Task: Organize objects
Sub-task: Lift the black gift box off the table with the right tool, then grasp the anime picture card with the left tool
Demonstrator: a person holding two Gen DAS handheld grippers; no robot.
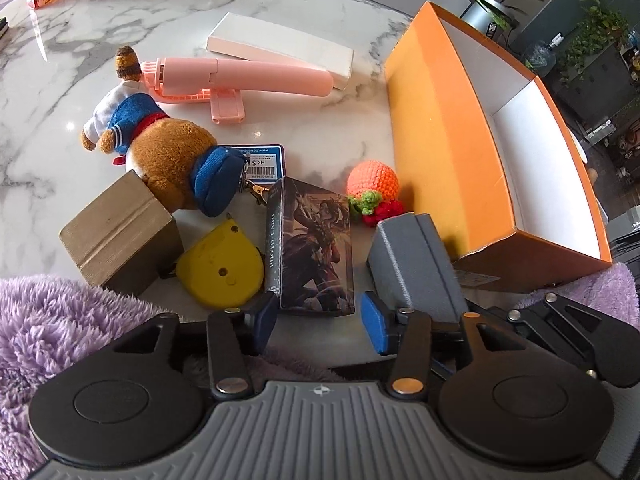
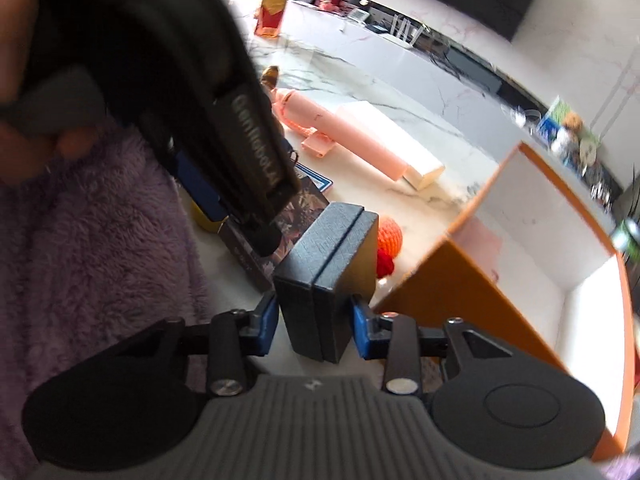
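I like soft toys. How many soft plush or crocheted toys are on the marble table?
2. The brown plush bear in a blue sailor outfit lies left of centre; the orange crocheted fruit sits beside the orange cardboard box. Others could be hidden.

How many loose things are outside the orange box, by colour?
Pink: 1, fan
White: 1, flat box
Brown: 2, plush bear, wooden block
Yellow: 1, tape measure
Dark: 1, card box
Orange: 1, crochet fruit
Grey: 1, block
Total: 8

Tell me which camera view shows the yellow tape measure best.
The left wrist view. There the yellow tape measure lies in full sight on the marble table, between the wooden block and the card box. In the right wrist view the left gripper hides all but a yellow sliver.
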